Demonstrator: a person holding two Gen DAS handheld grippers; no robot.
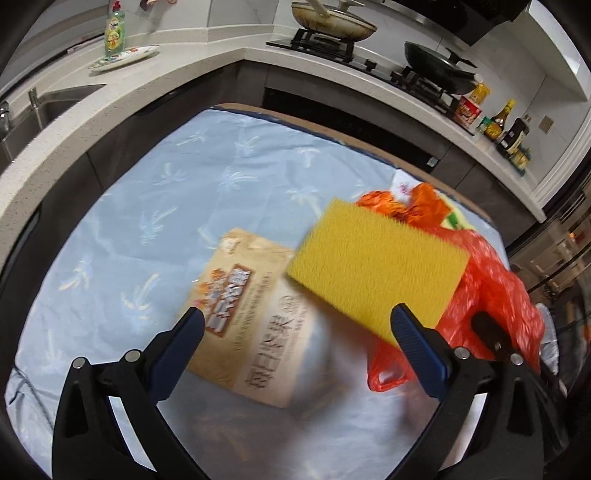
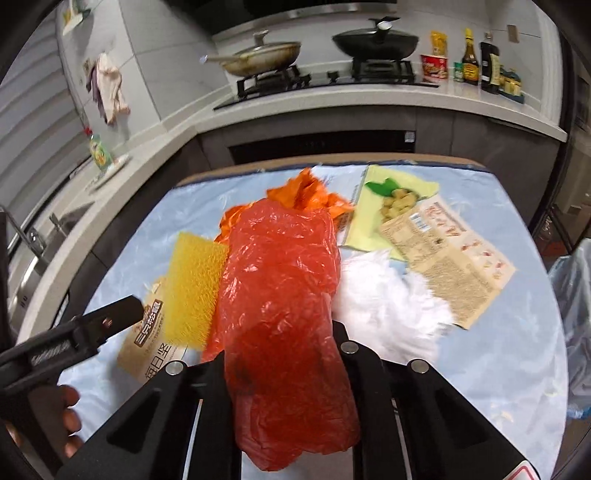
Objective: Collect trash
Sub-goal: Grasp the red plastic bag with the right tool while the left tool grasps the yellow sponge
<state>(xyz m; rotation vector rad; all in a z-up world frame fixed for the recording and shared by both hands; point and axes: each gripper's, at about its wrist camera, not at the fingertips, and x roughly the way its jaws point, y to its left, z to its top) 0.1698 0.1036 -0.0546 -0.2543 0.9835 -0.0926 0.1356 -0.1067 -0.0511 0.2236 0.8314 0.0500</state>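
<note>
My left gripper (image 1: 297,326) is open above a tan snack package (image 1: 251,295) on the blue-clothed table (image 1: 155,206). A yellow sponge (image 1: 373,266) appears blurred just past its right finger, apart from the left finger. My right gripper is shut on a red plastic bag (image 2: 284,295) that hides its fingertips; the bag also shows in the left wrist view (image 1: 491,291). An orange wrapper (image 2: 310,192), a white crumpled bag (image 2: 384,299), a yellow-green pouch (image 2: 391,199) and a tan printed package (image 2: 450,262) lie on the table. The sponge (image 2: 195,277) and my left gripper (image 2: 110,321) show at left.
A kitchen counter (image 1: 110,110) wraps the table's far side, with a sink (image 1: 55,107), dish soap bottle (image 1: 115,33), stove with two pans (image 2: 321,51) and sauce bottles (image 2: 480,62). A clear bag (image 2: 576,314) hangs at the table's right edge.
</note>
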